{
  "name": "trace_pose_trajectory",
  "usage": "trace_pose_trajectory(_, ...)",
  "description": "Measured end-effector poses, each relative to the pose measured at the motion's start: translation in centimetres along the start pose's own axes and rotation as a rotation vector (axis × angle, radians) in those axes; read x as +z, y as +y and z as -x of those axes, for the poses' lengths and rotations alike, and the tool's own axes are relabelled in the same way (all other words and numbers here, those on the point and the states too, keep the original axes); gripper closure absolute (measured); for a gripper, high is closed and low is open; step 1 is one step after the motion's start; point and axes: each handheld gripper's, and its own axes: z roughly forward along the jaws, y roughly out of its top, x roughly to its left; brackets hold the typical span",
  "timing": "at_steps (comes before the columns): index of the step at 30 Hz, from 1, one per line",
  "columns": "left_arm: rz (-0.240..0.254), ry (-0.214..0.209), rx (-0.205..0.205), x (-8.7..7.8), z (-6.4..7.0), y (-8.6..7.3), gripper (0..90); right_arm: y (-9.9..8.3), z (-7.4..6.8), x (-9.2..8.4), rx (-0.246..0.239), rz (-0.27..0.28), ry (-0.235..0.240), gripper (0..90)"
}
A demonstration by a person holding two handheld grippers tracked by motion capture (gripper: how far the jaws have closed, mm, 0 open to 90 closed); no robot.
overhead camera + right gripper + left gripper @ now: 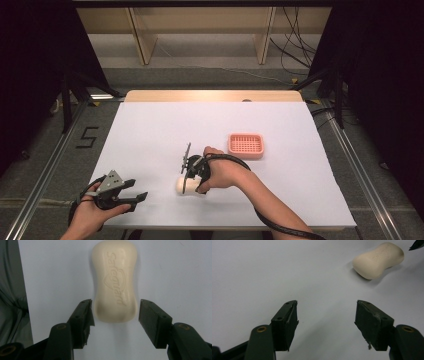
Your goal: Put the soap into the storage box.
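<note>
White bench (pixel 150 130): cream waisted soap bar (pixel 114 281) lay lengthwise between the right gripper's (pixel 115 312) wide-open, empty fingers; left gripper (pixel 327 315), also open and empty, sat farther off.

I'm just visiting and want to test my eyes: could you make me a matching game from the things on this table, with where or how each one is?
Things:
1. soap
2. basket
3. left tongs
4. right tongs

Descriptions:
A. pink, at the table's right of the soap
B. open, near the front left edge
C. cream, lying flat on the white table
D. open, straddling one end of the soap

Pairs: 1-C, 2-A, 3-B, 4-D
</note>
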Motion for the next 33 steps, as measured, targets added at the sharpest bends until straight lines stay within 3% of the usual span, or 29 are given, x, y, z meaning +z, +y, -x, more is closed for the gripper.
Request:
trace_pose_trajectory(2,0.001,0.000,-0.001,0.0,0.0,0.0,33.9,0.2,0.0,0.1,0.002,0.001,-0.002,44.0)
trace_pose_trajectory(3,0.001,0.000,-0.002,0.0,0.0,0.0,33.9,0.3,-0.1,0.1,0.026,-0.012,-0.005,43.9)
trace_pose_trajectory(5,0.003,-0.002,-0.026,0.0,0.1,-0.1,33.8,0.4,0.2,0.2,-0.007,0.009,0.000,43.6)
trace_pose_trajectory(6,0.002,0.000,-0.014,0.0,0.1,0.0,33.8,0.4,0.0,0.1,0.021,-0.005,-0.003,43.5)
trace_pose_trajectory(8,0.001,-0.001,-0.002,0.0,0.0,0.0,33.8,0.6,0.2,0.3,-0.011,0.007,-0.001,43.1)
trace_pose_trajectory(9,0.001,-0.002,-0.003,0.0,0.0,0.0,33.8,0.6,0.1,0.4,-0.004,0.011,0.006,42.9)
trace_pose_trajectory(10,0.002,-0.001,-0.002,0.0,0.0,0.0,33.8,0.7,-0.1,0.3,0.038,-0.012,0.008,42.7)
trace_pose_trajectory(13,0.001,-0.001,-0.002,0.0,0.0,0.0,33.8,0.9,0.5,0.7,-0.040,0.035,0.014,42.3)
trace_pose_trajectory(17,0.001,-0.001,-0.003,0.0,0.0,0.0,33.8,0.9,0.1,0.7,0.044,0.007,0.026,41.8)
trace_pose_trajectory(18,0.001,-0.001,-0.003,0.0,0.0,0.0,33.8,1.0,0.5,1.0,-0.020,0.041,0.021,41.7)
trace_pose_trajectory(21,0.000,-0.001,-0.003,0.0,0.0,0.0,33.8,1.1,0.3,1.2,0.011,0.029,0.031,41.5)
trace_pose_trajectory(22,0.001,-0.003,-0.026,0.1,0.1,-0.1,33.8,1.1,0.2,1.2,0.020,0.023,0.028,41.5)
trace_pose_trajectory(23,0.000,-0.003,-0.025,0.0,0.1,-0.1,33.8,1.2,0.4,1.3,-0.011,0.039,0.029,41.5)
trace_pose_trajectory(24,0.000,-0.002,-0.006,0.0,0.0,0.0,33.8,1.2,0.4,1.4,-0.002,0.033,0.031,41.5)
trace_pose_trajectory(25,0.004,-0.004,-0.036,0.1,0.2,-0.1,33.8,1.2,0.1,1.3,0.036,0.017,0.040,41.5)
trace_pose_trajectory(26,0.006,-0.004,-0.036,0.1,0.2,-0.1,33.8,1.3,0.1,1.3,0.037,0.016,0.039,41.5)
trace_pose_trajectory(27,0.006,-0.004,-0.036,0.1,0.2,-0.1,33.8,1.3,0.4,1.5,-0.012,0.041,0.032,41.5)
trace_pose_trajectory(29,0.004,-0.007,-0.036,0.1,0.1,-0.1,33.8,1.4,0.4,1.6,-0.001,0.033,0.036,41.5)
trace_pose_trajectory(31,0.004,-0.005,-0.010,0.1,0.0,0.0,33.8,1.5,0.3,1.7,0.016,0.020,0.040,41.4)
trace_pose_trajectory(32,0.002,-0.004,-0.010,0.0,0.0,0.0,33.8,1.6,0.5,1.9,-0.022,0.032,0.037,41.5)
trace_pose_trajectory(33,0.005,-0.004,-0.037,0.1,0.2,-0.1,33.8,1.6,0.4,1.9,-0.004,0.026,0.034,41.6)
